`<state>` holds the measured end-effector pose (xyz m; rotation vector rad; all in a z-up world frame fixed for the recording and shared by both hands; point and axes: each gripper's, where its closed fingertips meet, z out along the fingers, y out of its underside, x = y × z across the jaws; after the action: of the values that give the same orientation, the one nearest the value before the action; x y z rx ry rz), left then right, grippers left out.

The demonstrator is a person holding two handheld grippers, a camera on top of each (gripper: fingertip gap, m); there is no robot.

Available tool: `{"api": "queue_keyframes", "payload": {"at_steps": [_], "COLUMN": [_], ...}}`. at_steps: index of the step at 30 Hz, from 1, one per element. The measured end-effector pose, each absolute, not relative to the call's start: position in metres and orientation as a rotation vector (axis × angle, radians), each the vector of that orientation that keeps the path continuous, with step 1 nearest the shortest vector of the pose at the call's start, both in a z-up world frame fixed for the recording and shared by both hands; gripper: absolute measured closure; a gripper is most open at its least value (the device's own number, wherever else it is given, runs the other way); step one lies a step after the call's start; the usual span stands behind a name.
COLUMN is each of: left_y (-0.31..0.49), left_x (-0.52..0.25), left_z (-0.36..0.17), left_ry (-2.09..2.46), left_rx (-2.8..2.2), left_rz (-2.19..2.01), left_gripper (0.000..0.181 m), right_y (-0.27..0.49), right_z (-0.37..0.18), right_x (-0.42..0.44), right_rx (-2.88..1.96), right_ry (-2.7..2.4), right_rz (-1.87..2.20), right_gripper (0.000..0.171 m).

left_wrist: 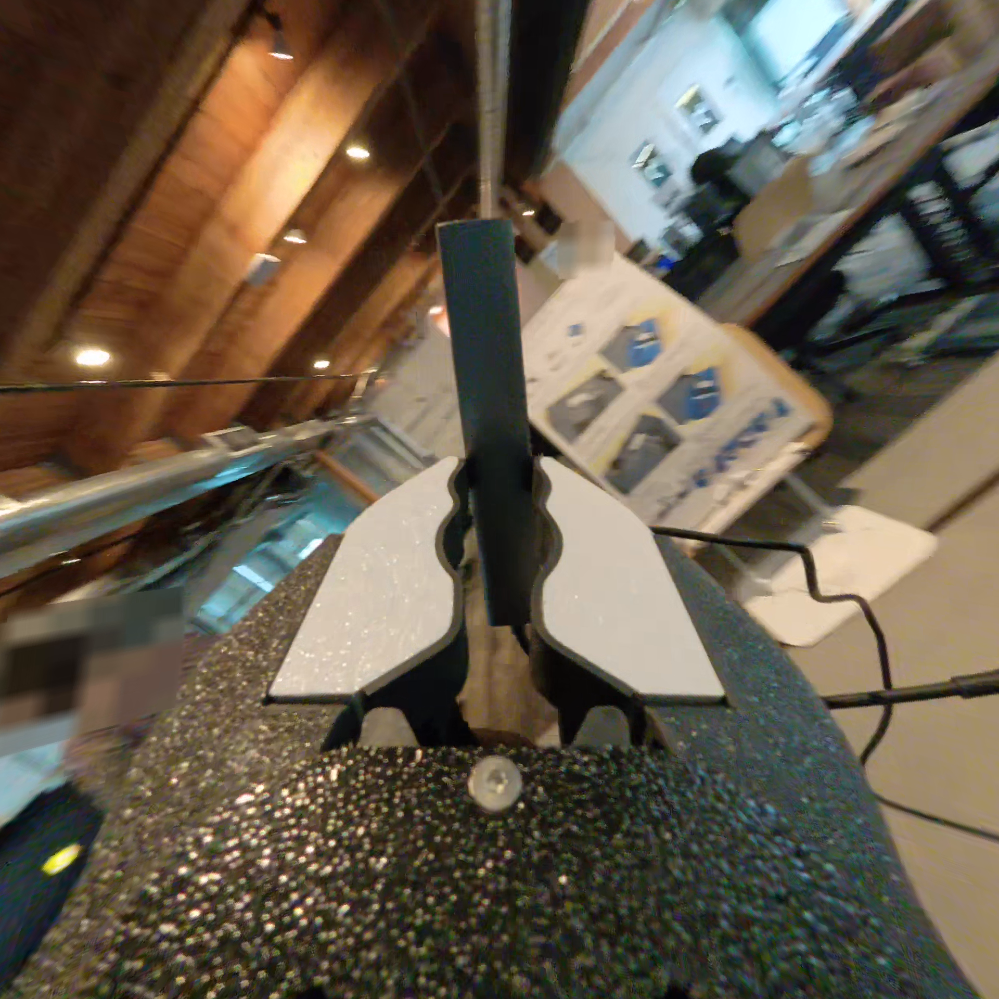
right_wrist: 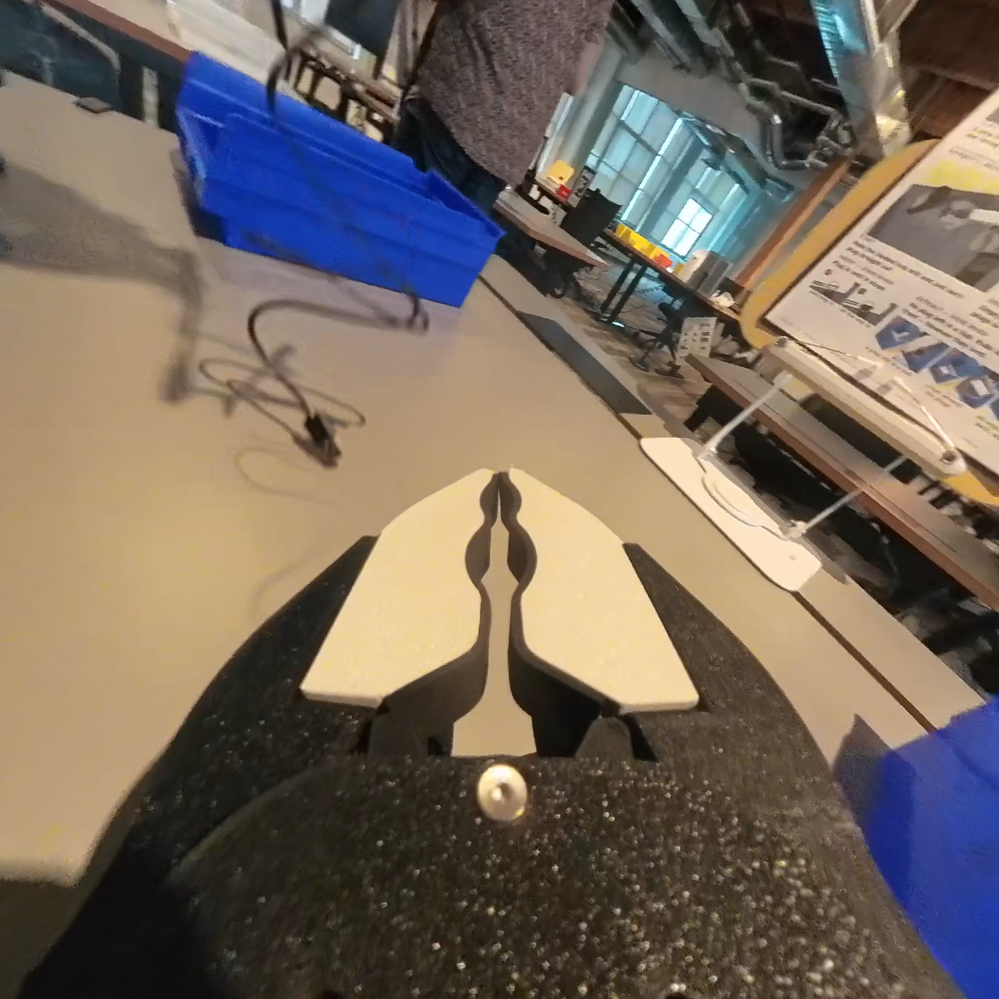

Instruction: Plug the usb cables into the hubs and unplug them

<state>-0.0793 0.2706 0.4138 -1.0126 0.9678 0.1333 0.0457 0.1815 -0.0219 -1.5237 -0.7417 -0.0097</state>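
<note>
In the left wrist view my left gripper (left_wrist: 497, 470) is shut on a dark, flat, slim USB hub (left_wrist: 478, 324). The hub stands upright between the fingers and sticks out past the tips, and the gripper is tilted up toward the ceiling. A thin black cable (left_wrist: 843, 597) trails off to the right from behind the gripper. In the right wrist view my right gripper (right_wrist: 501, 475) is shut and empty, low over the grey table (right_wrist: 486, 378). A tangle of black USB cables with a plug (right_wrist: 319, 430) lies on the table ahead and to the left.
A blue bin (right_wrist: 324, 189) stands at the back left of the table, with a person (right_wrist: 503, 70) behind it. A poster board (right_wrist: 919, 259) on a white stand base (right_wrist: 730, 503) sits near the right edge. A blurred blue object (right_wrist: 930, 821) is at the lower right. The tips of one gripper are about 45 cm away from the tips of the other.
</note>
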Motion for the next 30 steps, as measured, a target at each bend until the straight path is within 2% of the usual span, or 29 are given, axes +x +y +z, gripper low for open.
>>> {"api": "queue_keyframes", "payload": {"at_steps": [10, 17, 25, 30], "left_y": [0.271, 0.308, 0.34, 0.341], "left_x": [0.026, 0.06, 0.067, 0.062], "left_z": [0.191, 0.062, -0.051, -0.086], "left_ry": [1.334, 1.407, 1.415, 1.478], "left_rx": [-1.239, -1.483, -1.85, -1.923], "left_rz": [-0.416, -0.601, -0.707, -0.631], "left_gripper": [0.159, 0.16, 0.159, 0.159], "right_y": [0.196, 0.199, 0.212, 0.235], "right_z": [-0.002, -0.004, -0.028, -0.035], "right_x": [0.106, 0.121, 0.112, 0.1], "right_rx": [-1.529, -1.534, -1.616, -1.676], "right_ry": [-0.421, -0.354, -0.454, -0.528], "right_rz": [0.038, 0.04, 0.007, -0.008], "right_gripper": [0.171, 0.171, 0.171, 0.167]}}
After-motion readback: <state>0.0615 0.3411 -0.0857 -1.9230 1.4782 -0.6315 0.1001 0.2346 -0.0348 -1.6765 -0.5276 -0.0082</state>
